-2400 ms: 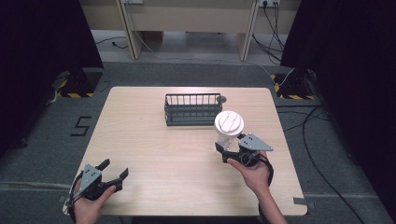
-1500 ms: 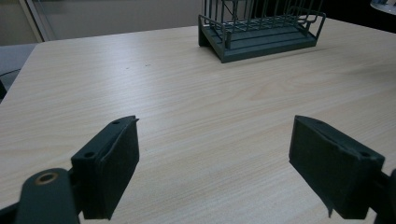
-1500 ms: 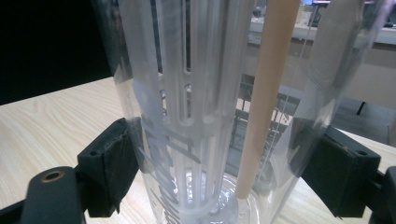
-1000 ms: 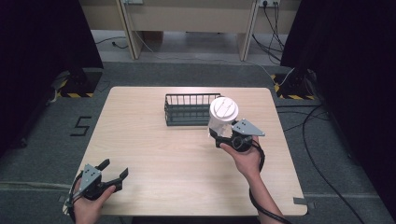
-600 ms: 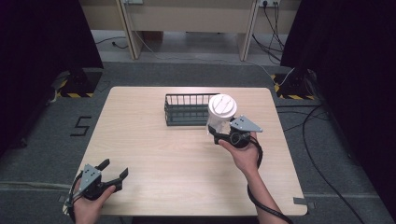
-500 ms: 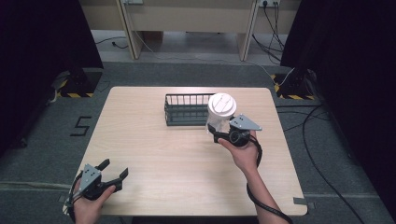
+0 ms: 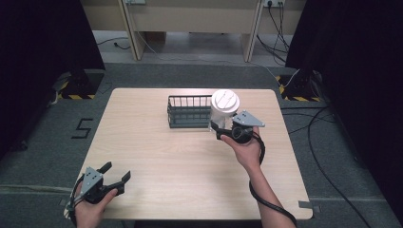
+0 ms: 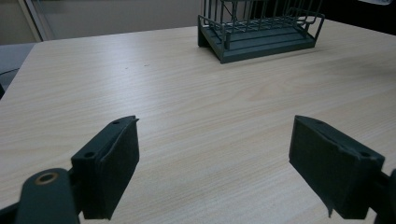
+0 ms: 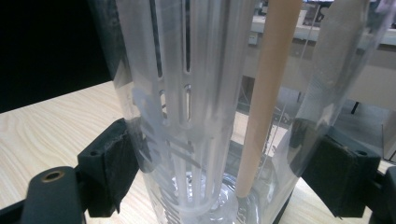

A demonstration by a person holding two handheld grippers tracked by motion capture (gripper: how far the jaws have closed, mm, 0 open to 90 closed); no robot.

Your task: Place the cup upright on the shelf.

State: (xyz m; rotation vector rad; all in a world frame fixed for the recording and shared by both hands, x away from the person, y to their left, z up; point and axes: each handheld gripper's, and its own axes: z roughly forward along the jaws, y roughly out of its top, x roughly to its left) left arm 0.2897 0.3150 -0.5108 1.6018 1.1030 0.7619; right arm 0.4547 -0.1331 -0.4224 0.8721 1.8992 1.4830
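Left tongs sit at the lower left of the high view, near the front left corner of the table, held in the person's left hand. Jaws stand wide apart, released, nothing between them; in the left gripper view the pads hover over bare wood with the rack at the top of the frame. Dark wire rack stands just above centre in the high view, toward the far edge of the table, nothing visible in it. Right of the rack, touching or just beside its right end (cannot tell which), is a clear plastic tumbler with a white lid, upright and lifted off the table, as far as the high view shows. Right tongs are clenched on the tumbler low on its body, right hand below them in the frame. Right gripper view: both pads press against the clear wall of the tumbler from either side; inside it are a white slotted insert and a tan straw-like stick, leaning slightly.
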